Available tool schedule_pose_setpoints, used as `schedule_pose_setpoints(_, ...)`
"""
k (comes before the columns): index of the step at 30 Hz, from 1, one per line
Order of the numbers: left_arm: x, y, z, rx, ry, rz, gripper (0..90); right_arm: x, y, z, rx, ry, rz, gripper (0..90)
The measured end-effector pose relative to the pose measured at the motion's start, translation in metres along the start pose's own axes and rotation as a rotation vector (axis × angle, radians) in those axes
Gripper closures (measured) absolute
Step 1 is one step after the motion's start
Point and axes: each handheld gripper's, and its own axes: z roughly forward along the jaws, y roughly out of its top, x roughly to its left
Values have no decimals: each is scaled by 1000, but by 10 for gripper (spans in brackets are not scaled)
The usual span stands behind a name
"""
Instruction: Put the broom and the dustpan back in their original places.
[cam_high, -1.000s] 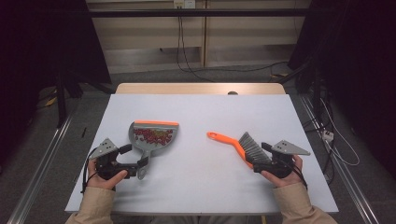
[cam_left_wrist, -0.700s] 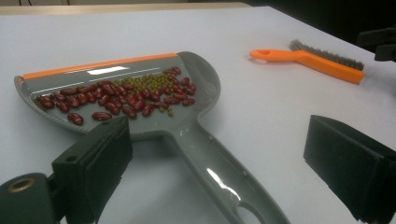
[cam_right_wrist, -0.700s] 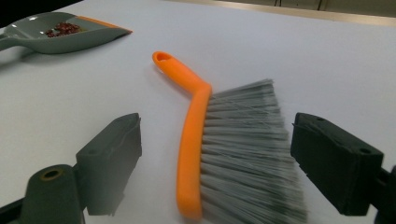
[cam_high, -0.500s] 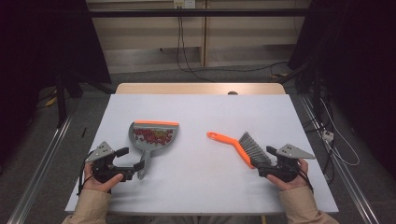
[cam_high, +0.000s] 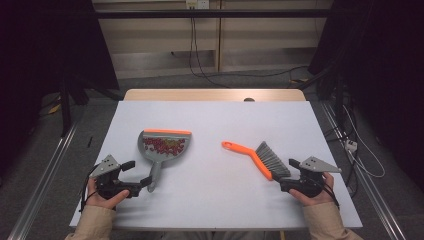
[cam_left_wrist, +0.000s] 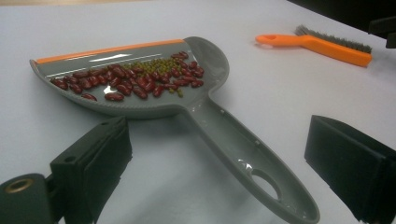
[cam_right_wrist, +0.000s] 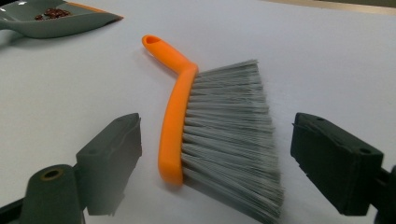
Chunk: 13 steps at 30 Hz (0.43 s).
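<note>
left tool (cam_high: 139, 176) jaws spread wide, right tool (cam_high: 290, 173) jaws spread wide, both hand-held low

A white table (cam_high: 210, 120) was seen from the high view, with a strip of bare wood showing along its far edge. A grey dustpan (cam_high: 162, 150) with an orange lip was laid flat on its left half, handle toward the near edge, and red beans (cam_left_wrist: 126, 81) mixed with small green ones were held in its pan. An orange hand brush (cam_high: 255, 157) with grey bristles was laid flat on the right half, well apart from the dustpan.
</note>
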Motion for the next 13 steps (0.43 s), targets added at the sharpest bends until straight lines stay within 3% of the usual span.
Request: schedule_pose_setpoints(13, -3, -1, 3, 3, -5, 11, 72, 2, 0, 3, 9, 8, -6, 165)
